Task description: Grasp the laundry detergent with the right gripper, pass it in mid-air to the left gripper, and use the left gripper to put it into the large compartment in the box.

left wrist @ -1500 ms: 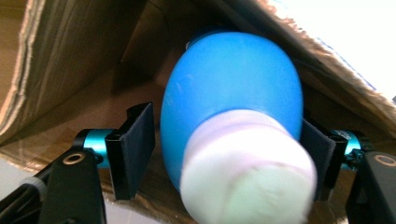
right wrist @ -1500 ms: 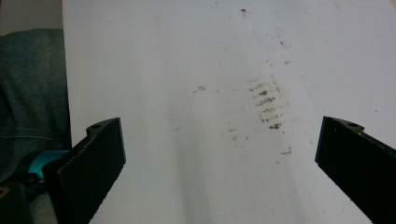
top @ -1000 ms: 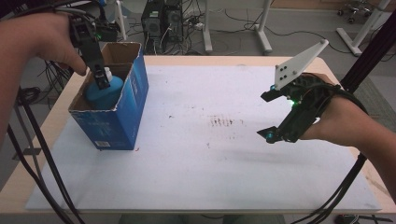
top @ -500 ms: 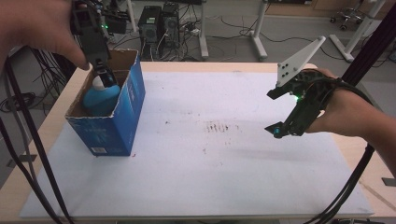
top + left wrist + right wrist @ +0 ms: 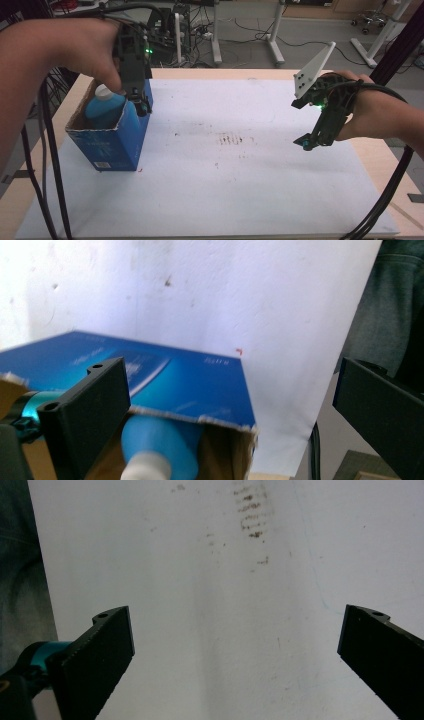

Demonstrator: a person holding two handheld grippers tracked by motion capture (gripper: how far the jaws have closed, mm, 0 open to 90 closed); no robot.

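A blue cardboard box point(image 5: 112, 142) stands open-topped at the table's left, and a blue bottle with a white cap point(image 5: 105, 107) sits upright inside it. My left gripper point(image 5: 139, 102) points down over the box's right wall, just right of the bottle. Its jaws have just been opening and now stand wide apart, touching neither. The left gripper view looks down on the box point(image 5: 165, 385) and the bottle point(image 5: 160, 447) below the left gripper point(image 5: 230, 415). At the right, my right gripper point(image 5: 312, 140) hovers open over the white sheet, nothing between the jaws of that right gripper point(image 5: 235, 655).
A white sheet point(image 5: 240, 175) covers the wooden table point(image 5: 385, 165), with brown smudges point(image 5: 235, 139) near its middle. Cables hang off the left and right edges. Desk legs and equipment stand on the floor behind the table.
My left gripper has let go of the bottle, opened, and shifted right from above the bottle to the box's right wall. The right gripper has barely moved.
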